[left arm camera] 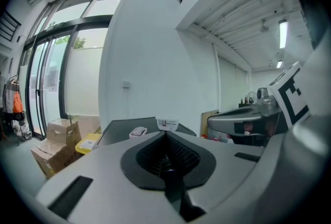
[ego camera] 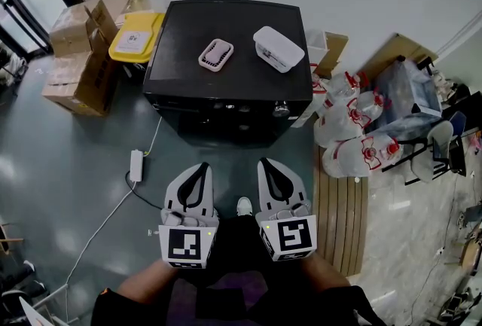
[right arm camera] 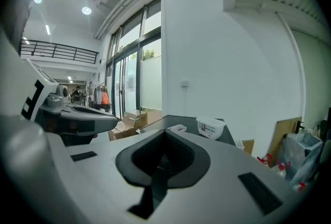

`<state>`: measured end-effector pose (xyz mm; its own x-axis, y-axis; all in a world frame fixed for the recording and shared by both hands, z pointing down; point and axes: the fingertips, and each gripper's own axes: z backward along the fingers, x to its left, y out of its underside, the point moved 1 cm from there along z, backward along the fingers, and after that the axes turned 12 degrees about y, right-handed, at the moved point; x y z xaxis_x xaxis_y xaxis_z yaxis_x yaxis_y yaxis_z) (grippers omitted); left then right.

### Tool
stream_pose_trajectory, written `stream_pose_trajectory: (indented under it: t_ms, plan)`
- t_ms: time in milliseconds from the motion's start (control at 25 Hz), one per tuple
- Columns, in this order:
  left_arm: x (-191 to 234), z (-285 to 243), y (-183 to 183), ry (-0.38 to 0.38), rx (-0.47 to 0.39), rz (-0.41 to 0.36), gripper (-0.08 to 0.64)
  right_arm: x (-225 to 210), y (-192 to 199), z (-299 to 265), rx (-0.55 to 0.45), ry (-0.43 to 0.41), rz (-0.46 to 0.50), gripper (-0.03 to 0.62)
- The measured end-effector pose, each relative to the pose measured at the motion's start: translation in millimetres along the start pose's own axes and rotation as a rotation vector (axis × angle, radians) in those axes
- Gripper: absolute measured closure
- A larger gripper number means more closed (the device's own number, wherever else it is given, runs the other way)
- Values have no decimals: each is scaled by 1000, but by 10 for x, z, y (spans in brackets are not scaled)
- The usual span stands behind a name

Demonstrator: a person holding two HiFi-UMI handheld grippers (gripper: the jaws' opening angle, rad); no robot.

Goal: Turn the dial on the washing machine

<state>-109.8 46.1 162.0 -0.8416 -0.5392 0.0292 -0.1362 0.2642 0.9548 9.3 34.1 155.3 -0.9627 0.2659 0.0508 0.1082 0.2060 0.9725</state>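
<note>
The black washing machine (ego camera: 226, 31) stands ahead of me in the head view, its control front facing me. A small silvery dial (ego camera: 281, 109) sits at the right end of that front. My left gripper (ego camera: 202, 166) and right gripper (ego camera: 269, 163) hover side by side in front of the machine, well short of it, both shut with nothing between the jaws. In the left gripper view the shut left gripper (left arm camera: 166, 133) fills the foreground and the machine's top (left arm camera: 124, 127) shows beyond. The right gripper view shows the shut right gripper (right arm camera: 165, 132) with the machine top (right arm camera: 170, 123) behind it.
On the machine lie a pink soap dish (ego camera: 216, 54) and a white plastic box (ego camera: 279, 48). Cardboard boxes (ego camera: 81, 61) and a yellow bin (ego camera: 135, 37) stand at the left. A white power strip (ego camera: 136, 165) with cable lies on the floor. White bags (ego camera: 350, 129) and a wooden pallet (ego camera: 340, 211) are at the right.
</note>
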Motion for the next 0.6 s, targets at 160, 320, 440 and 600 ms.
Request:
stream_pose_trajectory:
  t_ms: [160, 320, 440, 600]
  plan:
    - [11, -50, -39, 3, -15, -13, 546, -36, 14, -42, 10, 4, -5, 578]
    - [7, -76, -44, 7, -23, -22, 546, -42, 37, -40, 9, 3, -4, 578]
    - [7, -85, -32, 9, -12, -20, 546, -58, 47, -37, 10, 7, -6, 578]
    - [-10, -87, -33, 16, 0, -17, 546, -73, 34, -26, 11, 9, -5, 578]
